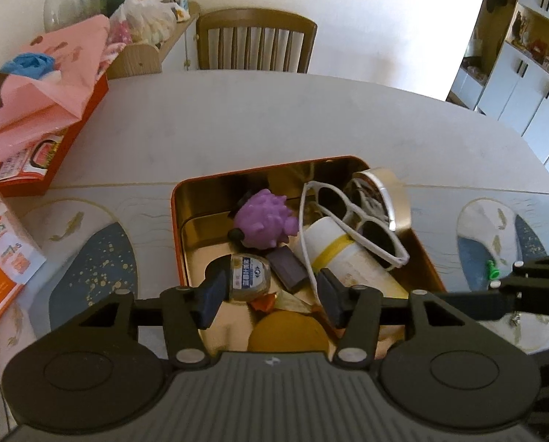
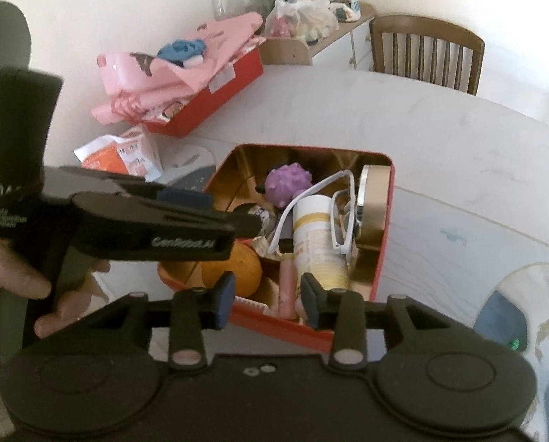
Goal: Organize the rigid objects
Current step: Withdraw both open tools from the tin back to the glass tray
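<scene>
An orange tin (image 1: 174,221) with a gold inside sits on the table and holds several items: a purple spiky toy (image 1: 263,221), white sunglasses (image 1: 352,217), a white and yellow bottle (image 1: 341,254), a small jar (image 1: 248,276), a dark block (image 1: 287,269), a gold round tin (image 1: 392,199) and an orange round object (image 1: 287,331). My left gripper (image 1: 270,294) is open above the tin's near end, empty. In the right wrist view my right gripper (image 2: 267,294) is open over the tin's near wall (image 2: 274,326), empty. The left gripper (image 2: 186,217) reaches in from the left.
A red box (image 1: 53,154) with pink paper (image 1: 42,88) stands at the table's far left, with an orange and white packet (image 1: 2,269) nearer. A wooden chair (image 1: 256,42) stands behind the table. Patterned placemats (image 1: 94,261) lie either side of the tin. A small green piece (image 1: 492,269) lies right.
</scene>
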The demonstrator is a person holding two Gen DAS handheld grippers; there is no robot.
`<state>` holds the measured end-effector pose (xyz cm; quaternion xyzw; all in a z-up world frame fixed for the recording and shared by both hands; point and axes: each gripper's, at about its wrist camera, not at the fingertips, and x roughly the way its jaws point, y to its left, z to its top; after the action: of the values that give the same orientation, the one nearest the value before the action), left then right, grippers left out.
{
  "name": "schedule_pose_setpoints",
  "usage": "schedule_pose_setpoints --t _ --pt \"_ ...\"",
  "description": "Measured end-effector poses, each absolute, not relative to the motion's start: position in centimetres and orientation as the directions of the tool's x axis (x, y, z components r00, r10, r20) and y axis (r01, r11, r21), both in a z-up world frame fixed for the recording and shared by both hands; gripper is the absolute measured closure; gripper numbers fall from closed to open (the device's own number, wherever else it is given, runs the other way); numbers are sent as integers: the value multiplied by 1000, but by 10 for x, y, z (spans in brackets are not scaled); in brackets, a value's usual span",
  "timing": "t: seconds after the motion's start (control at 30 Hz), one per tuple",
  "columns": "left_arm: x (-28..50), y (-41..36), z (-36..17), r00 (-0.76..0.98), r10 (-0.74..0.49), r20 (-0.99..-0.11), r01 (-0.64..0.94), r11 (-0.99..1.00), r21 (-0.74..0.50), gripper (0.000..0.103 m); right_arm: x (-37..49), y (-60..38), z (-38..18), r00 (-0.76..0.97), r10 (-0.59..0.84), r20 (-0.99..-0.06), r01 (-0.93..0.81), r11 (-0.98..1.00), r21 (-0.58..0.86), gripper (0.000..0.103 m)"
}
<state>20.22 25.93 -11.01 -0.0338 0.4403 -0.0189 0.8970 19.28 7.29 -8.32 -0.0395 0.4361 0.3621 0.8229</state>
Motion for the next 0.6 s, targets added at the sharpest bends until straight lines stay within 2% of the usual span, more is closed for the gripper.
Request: schedule_pose_setpoints --t 0.3,0.47,0.6 --pt "170 238 -80 671 -84 -737 24 996 -91 48 179 39 -65 385 593 -707 -626 731 273 45" --pt "159 219 -66 695 -104 -711 49 994 -97 40 170 14 -54 423 592 -686 -621 740 256 39" --pt "153 200 -62 700 -123 -704 73 992 -101 39 167 -11 -52 442 574 -690 -605 758 243 35"
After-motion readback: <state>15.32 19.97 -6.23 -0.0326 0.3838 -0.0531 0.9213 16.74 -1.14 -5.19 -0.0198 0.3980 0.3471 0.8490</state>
